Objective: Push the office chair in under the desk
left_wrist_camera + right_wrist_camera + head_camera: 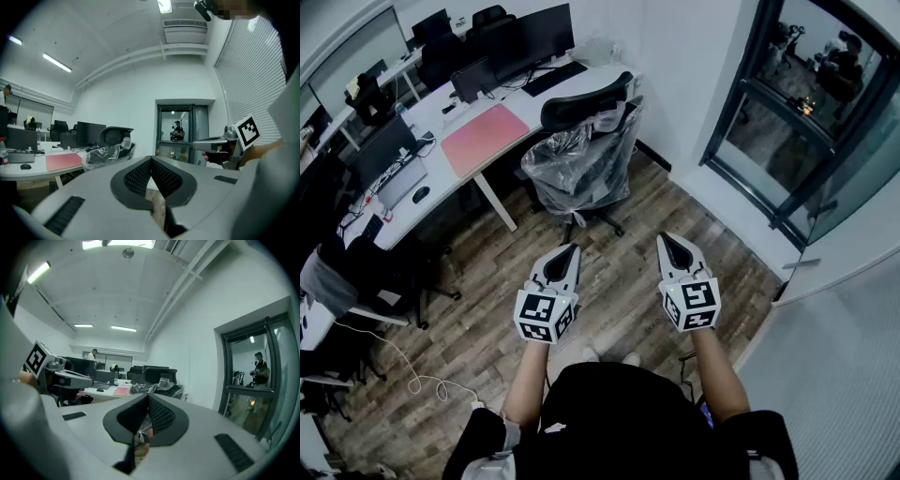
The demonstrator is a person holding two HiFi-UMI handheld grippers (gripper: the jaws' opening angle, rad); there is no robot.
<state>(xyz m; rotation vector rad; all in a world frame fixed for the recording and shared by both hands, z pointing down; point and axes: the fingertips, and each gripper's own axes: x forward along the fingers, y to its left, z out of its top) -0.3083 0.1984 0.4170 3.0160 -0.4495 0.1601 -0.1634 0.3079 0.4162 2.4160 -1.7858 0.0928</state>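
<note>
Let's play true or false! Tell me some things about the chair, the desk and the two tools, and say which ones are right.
1. The office chair is wrapped in clear plastic. True.
2. The left tool is gripping the chair. False: it is shut on nothing and held apart from the chair.
3. A pink mat lies on the desk. True.
4. The right tool is wide open. False: it is shut and empty.
</note>
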